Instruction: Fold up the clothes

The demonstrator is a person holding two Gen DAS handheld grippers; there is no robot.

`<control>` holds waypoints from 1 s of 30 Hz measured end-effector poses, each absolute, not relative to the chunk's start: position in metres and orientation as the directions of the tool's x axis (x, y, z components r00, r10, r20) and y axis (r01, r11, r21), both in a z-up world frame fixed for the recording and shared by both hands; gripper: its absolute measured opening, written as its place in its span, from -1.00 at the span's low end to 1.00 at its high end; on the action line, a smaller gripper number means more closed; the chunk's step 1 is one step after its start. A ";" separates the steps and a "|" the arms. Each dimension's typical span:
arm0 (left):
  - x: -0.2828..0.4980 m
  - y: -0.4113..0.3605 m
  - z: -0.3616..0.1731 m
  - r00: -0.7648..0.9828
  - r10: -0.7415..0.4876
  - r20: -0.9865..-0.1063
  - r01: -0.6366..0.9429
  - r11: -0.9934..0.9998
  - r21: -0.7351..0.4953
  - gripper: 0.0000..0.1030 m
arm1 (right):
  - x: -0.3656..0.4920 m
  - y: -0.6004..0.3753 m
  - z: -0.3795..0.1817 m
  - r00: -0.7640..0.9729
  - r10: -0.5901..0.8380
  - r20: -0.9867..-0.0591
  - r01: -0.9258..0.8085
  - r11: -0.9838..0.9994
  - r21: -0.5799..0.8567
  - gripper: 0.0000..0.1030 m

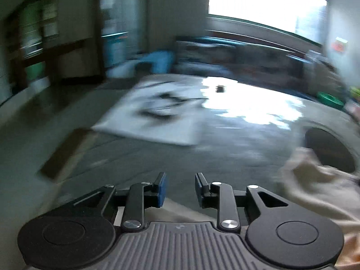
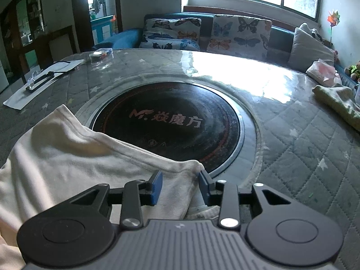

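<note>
Cream-white garment (image 2: 67,157) lies bunched at the near edge of the quilted table cover (image 2: 303,139), one folded edge draped over the rim of the round black hotplate (image 2: 171,123) set in the table's middle.

The right gripper (image 2: 180,185) is released: its blue pads (image 2: 156,186) stand well apart, astride a corner of the cloth, which lies between and beneath them. Whether either pad touches the fabric cannot be told, and nothing is pinched. The left gripper (image 1: 180,189) is also released, pads apart over bare cover, holding nothing; the garment's crumpled end (image 1: 319,189) sits off to its right, near but apart. That view is smeared with motion blur.

Risks, as I judge them: if the right jaws close here, they may catch only a single loose layer at the corner, so the cloth would slide out or drag unevenly when lifted. With the left gripper off the fabric, a one-sided pull would skew the garment across the hotplate instead of spreading it flat. The glossy cover looks slick, so the cloth may slip.

Farther out, a white paper sheet (image 2: 42,83) with a dark object on it lies at the far left, a green cloth (image 2: 337,103) at the right edge, and butterfly-print cushions (image 2: 202,33) line the sofa beyond.
</note>
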State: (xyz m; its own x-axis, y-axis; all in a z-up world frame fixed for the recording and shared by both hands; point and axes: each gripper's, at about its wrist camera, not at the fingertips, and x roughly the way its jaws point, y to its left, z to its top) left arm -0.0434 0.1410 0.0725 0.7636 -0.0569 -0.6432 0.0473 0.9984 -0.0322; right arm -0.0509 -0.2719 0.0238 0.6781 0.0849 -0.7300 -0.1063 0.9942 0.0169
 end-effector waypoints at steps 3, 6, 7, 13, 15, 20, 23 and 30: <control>-0.023 0.086 0.068 0.737 -0.189 -0.649 0.231 0.973 -0.020 -0.05 | -0.051 -0.274 0.022 0.677 0.093 -0.730 -0.109 0.994 0.026 -0.33; 0.003 0.035 0.054 0.691 -0.227 -0.686 0.338 0.941 0.029 -0.05 | -0.051 -0.276 0.022 0.675 0.095 -0.731 -0.109 0.994 0.029 -0.41; 0.010 0.024 0.050 0.685 -0.221 -0.695 0.349 0.936 0.046 -0.05 | -0.051 -0.277 0.023 0.675 0.094 -0.732 -0.106 0.994 0.029 -0.42; 0.035 -0.009 0.029 0.640 -0.223 -0.735 0.410 0.909 0.082 -0.02 | -0.049 -0.283 0.022 0.667 0.118 -0.736 -0.105 0.992 0.064 -0.39; 0.034 -0.012 0.025 0.637 -0.252 -0.728 0.431 0.900 0.065 -0.40 | -0.050 -0.283 0.021 0.669 0.126 -0.732 -0.110 0.991 0.069 -0.43; 0.003 -0.029 0.030 0.660 -0.339 -0.671 0.510 0.857 0.068 -0.80 | -0.054 -0.281 0.023 0.686 0.118 -0.718 -0.126 0.991 0.042 -0.74; -0.035 -0.044 0.032 0.637 -0.426 -0.642 0.619 0.780 0.097 -0.79 | -0.056 -0.279 0.023 0.690 0.116 -0.714 -0.133 0.991 0.032 -0.76; -0.062 -0.037 0.039 0.619 -0.499 -0.607 0.673 0.735 0.082 -0.37 | -0.055 -0.279 0.021 0.686 0.114 -0.718 -0.130 0.991 0.033 -0.74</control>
State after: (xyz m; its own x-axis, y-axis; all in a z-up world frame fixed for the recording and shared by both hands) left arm -0.0621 -0.0375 0.0387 0.6187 -0.4989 -0.6069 0.6733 0.7348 0.0823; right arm -0.0553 -0.2785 0.0214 0.6863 0.1144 -0.7183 -0.1302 0.9909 0.0335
